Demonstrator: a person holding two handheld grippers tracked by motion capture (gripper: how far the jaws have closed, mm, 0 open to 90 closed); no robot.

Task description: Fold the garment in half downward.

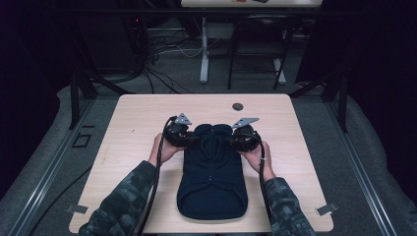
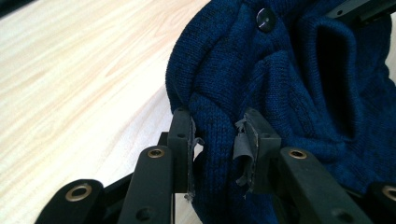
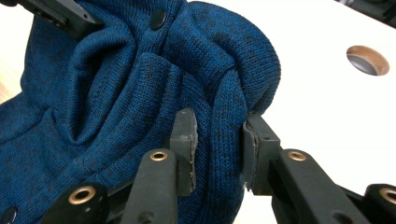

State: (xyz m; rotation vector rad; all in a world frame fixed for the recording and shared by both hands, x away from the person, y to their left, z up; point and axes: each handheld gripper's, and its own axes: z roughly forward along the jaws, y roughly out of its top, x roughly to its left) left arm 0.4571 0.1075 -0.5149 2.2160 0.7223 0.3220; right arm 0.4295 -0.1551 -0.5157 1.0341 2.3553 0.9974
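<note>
Item: one dark blue knit sweater, buttoned, lying lengthwise at the middle of the desk, its near end close to the desk's near edge and its far end bunched between the two grippers.

Left gripper: we find it at the sweater's far left corner, jaws pinched on a thick fold of knit; in the left gripper view the fabric fills the gap and both pads press on it. Worn grey padding peels from one jaw.

Right gripper: mirrored at the far right corner, likewise clamped on a roll of cloth.

Why held so: we judge the two matching pinches at opposite corners serve to lift the far end evenly, likely to fold it towards the near end or to spread the garment flat. The cloth between the grippers sags in soft pleats, so it hangs slack rather than stretched.

Fittings: a dark round button on the front; a second one shows lower down.

Desk: pale wood grain, with a round cable hole near the far edge, well apart from the sweater.

Markings: we read no brand, label or writing on the sweater, grippers or desk.
</note>
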